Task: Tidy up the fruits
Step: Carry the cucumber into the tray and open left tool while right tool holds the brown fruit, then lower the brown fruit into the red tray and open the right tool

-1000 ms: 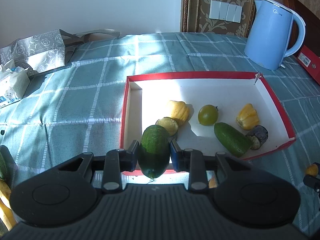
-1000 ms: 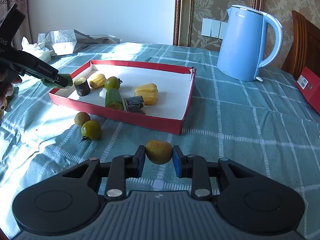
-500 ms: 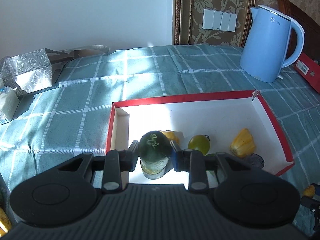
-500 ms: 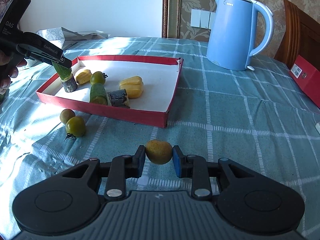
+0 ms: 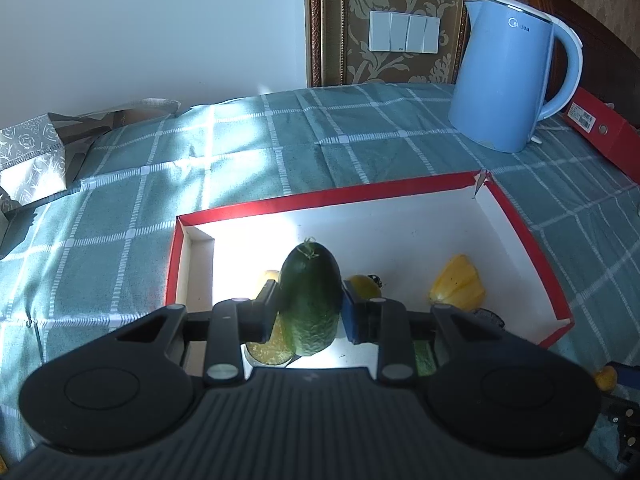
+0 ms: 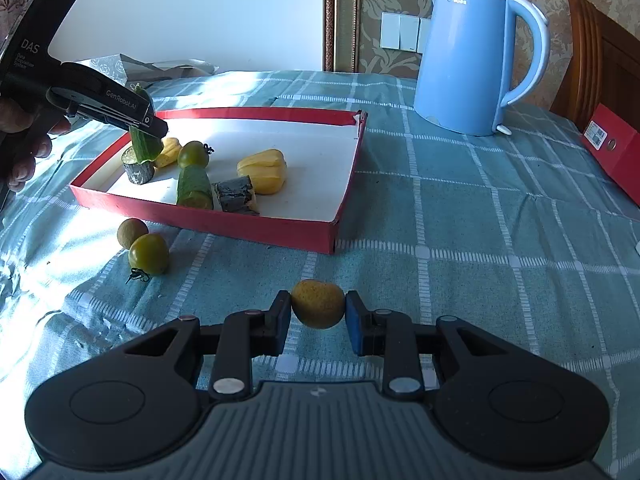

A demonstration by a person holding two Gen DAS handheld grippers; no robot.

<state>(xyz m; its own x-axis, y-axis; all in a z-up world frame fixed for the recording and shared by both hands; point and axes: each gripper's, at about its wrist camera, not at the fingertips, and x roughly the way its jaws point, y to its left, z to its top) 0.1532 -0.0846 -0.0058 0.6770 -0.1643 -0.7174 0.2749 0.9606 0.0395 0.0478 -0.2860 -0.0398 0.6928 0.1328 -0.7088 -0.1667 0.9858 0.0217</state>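
Black right gripper (image 6: pixel 318 316): your jaws are clamped on one small yellow-brown fruit (image 6: pixel 317 303) above the tablecloth (image 6: pixel 480 240). Your left gripper (image 5: pixel 309 312) pinches one cucumber piece (image 5: pixel 311 300) over the red tray (image 6: pixel 256 226). Two round fruits lie outside the tray.

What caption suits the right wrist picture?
Right gripper holds a small yellow-brown fruit above the checked tablecloth, near the red tray.

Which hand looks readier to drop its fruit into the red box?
Left: its claw holds the cucumber piece over the red box. The right claw, gripping a brown fruit, is outside.
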